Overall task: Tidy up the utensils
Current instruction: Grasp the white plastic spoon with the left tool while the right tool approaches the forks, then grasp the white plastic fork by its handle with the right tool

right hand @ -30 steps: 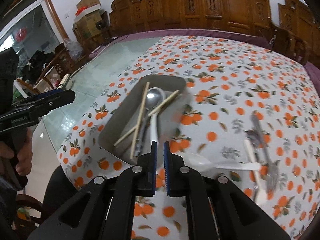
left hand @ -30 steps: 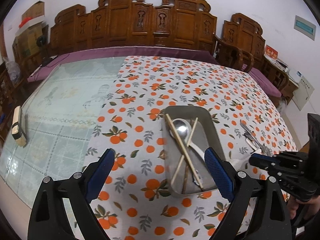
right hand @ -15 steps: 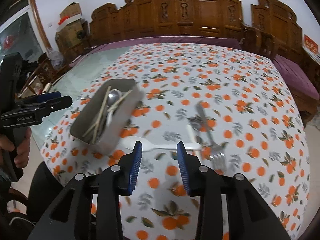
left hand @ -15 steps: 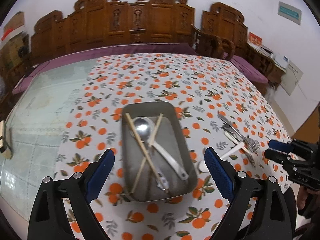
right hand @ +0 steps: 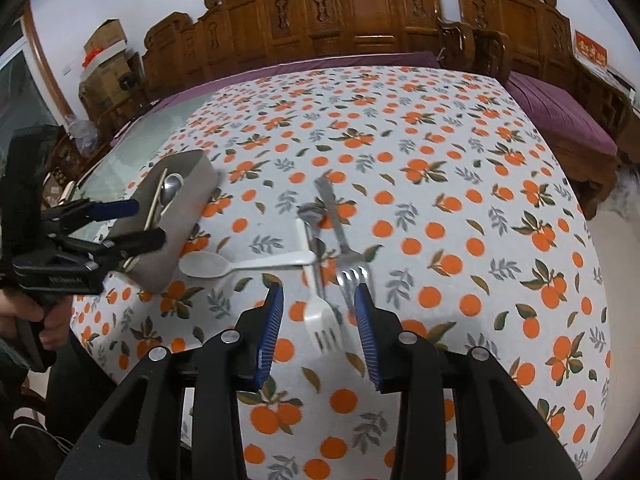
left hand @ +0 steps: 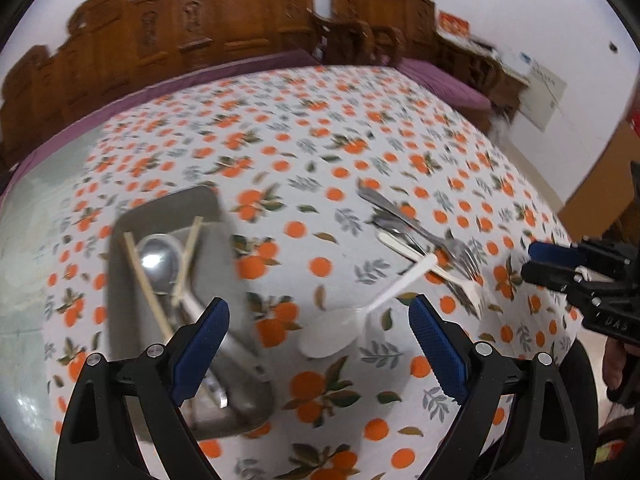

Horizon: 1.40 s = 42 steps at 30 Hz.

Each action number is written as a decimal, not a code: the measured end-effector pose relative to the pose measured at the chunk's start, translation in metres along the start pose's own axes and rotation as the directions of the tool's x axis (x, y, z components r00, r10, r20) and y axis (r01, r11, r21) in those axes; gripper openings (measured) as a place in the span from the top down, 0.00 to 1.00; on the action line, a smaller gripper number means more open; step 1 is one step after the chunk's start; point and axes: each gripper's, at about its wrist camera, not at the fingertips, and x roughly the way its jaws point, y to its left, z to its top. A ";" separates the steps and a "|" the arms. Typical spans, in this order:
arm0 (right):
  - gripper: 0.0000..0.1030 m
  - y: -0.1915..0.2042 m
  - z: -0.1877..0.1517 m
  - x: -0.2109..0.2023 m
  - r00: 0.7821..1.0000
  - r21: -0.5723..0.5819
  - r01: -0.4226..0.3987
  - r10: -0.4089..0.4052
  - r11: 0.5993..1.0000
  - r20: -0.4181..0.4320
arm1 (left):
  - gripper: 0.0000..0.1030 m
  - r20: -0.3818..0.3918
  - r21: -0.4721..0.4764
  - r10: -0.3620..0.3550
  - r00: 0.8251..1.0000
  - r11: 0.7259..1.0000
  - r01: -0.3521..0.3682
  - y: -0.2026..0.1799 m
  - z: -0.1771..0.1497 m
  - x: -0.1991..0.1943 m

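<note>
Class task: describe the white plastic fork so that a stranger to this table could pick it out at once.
On the orange-print tablecloth, right of the grey tray, lies a small heap of cutlery. The white plastic fork lies in it, tines toward the right gripper. Its neighbours are a metal fork and a white plastic spoon.

1. A home's living or dining room is indicated.
2. Carved wooden seating (right hand: 360,12) with tall ornamented backs is ranged along the white wall, and purple cushions (right hand: 560,120) are laid on it.
3. The bench (right hand: 136,140) is topped with glass and partly covered by a cloth (right hand: 440,140) printed with oranges and leaves.
4. Household cutlery is seen on the cloth: a white plastic spoon (right hand: 208,265), forks (right hand: 352,268), and a grey tray (right hand: 200,176) holding chopsticks (left hand: 146,284) and a metal spoon (left hand: 156,258).
5. Cardboard boxes (right hand: 104,46) are stacked in a corner.
6. A red paper notice (right hand: 590,52) is fixed to the wall.
</note>
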 end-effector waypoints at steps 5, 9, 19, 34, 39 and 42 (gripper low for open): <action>0.62 -0.014 -0.002 0.003 1.000 0.022 -0.001 0.001 1.000 -0.002 | 0.21 -0.058 0.088 -0.004 0.998 0.996 0.009 -0.022 0.003 0.029; 0.62 -0.023 -0.003 0.005 1.000 0.036 0.000 0.000 0.999 -0.005 | 0.31 -0.107 0.129 0.001 0.994 0.992 0.013 -0.033 0.004 0.049; 0.62 -0.035 -0.005 0.013 1.000 0.058 -0.009 0.010 0.998 -0.014 | 0.49 -0.186 0.216 0.023 0.982 0.976 0.018 -0.050 0.005 0.088; 0.62 -0.025 -0.006 0.025 0.999 0.039 -0.036 0.037 0.999 -0.035 | 0.93 -0.205 0.178 -0.045 0.978 0.981 0.083 -0.051 0.007 0.092; 0.62 -0.015 -0.004 0.039 0.997 0.017 -0.056 0.057 0.998 -0.053 | 0.94 -0.194 0.139 -0.060 0.979 0.986 0.088 -0.046 0.004 0.084; 0.62 -0.008 -0.001 0.049 0.995 -0.004 -0.070 0.070 0.998 -0.065 | 0.94 -0.175 0.110 -0.070 0.982 0.990 0.090 -0.042 0.004 0.074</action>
